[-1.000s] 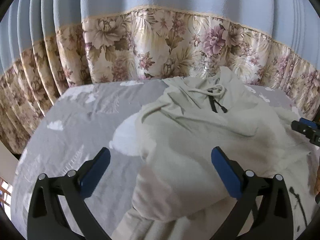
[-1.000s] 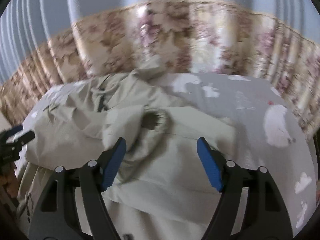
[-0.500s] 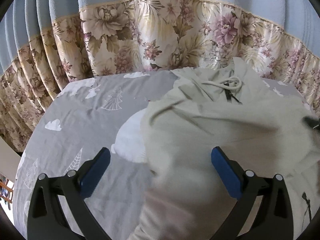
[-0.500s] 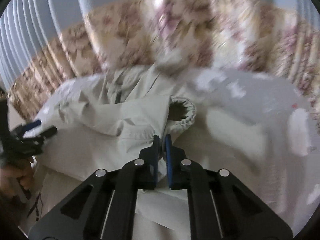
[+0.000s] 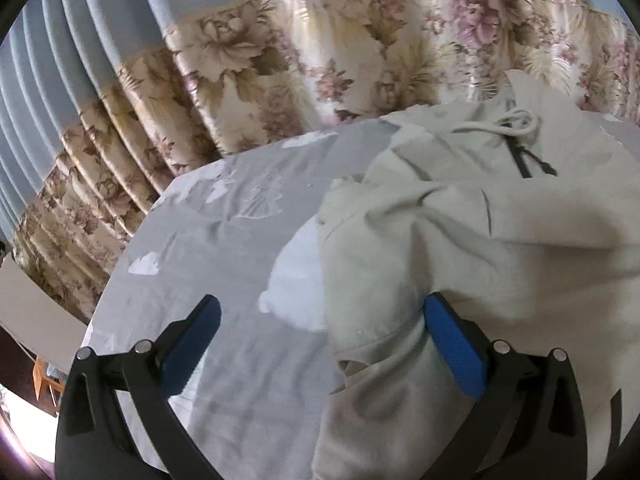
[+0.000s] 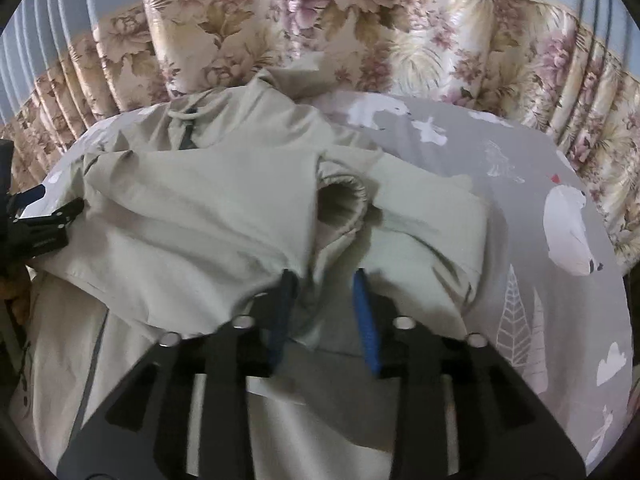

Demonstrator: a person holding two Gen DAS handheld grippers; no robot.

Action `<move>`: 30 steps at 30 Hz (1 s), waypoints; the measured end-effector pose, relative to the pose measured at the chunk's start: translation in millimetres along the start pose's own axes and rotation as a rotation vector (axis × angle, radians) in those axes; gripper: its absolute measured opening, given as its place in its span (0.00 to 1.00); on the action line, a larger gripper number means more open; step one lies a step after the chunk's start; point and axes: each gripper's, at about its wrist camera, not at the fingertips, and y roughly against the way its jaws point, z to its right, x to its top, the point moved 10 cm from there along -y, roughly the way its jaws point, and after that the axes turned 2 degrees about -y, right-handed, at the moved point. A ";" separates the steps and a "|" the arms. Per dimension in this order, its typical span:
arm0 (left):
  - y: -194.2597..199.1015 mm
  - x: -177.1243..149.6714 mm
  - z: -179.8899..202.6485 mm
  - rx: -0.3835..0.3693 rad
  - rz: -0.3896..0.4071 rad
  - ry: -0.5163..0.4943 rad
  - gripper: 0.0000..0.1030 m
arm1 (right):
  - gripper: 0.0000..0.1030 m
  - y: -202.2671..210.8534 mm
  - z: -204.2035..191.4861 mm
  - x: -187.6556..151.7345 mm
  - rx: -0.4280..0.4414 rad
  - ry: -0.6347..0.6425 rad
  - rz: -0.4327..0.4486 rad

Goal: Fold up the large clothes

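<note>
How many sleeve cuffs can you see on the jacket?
1: an open elastic cuff mid-jacket, just beyond the right gripper. The other sleeve's cuff may be hidden in folds.

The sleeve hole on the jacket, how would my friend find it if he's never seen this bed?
Start at the grey bed sheet printed with white polar bears, then look at the pale beige hooded jacket heaped on it. Near the jacket's middle, just beyond the right gripper, a sleeve cuff gapes open. It is the only round, gathered ring with a dark hollow inside; everything around it is flat, creased cloth.

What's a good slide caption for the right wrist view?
Right gripper parted over the beige hoodie's folded sleeve cuff, on a grey bedsheet.
</note>
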 end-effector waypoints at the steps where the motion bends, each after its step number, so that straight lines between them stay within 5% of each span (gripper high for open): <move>1: 0.2 -0.7 -3.6 -0.021 -0.007 0.024 0.99 | 0.39 6.3 0.9 -0.3 -0.001 0.002 0.006; 7: 29.0 14.6 -14.8 -0.165 0.009 0.102 0.99 | 0.58 53.0 13.6 49.6 0.040 -0.042 0.127; 12: 44.8 71.7 -32.6 -0.167 0.072 0.103 0.99 | 0.60 51.8 27.6 110.7 0.024 -0.029 0.159; 15: 19.9 113.7 -36.7 -0.112 0.070 0.057 0.99 | 0.64 29.2 24.2 146.7 0.056 -0.057 0.128; 21: -55.4 167.1 -10.4 -0.195 -0.036 0.067 0.99 | 0.66 -44.7 -1.6 193.2 0.125 -0.121 0.003; 30: -151.2 189.6 39.0 -0.180 -0.195 0.012 0.99 | 0.72 -139.2 -14.7 233.7 0.198 -0.236 -0.158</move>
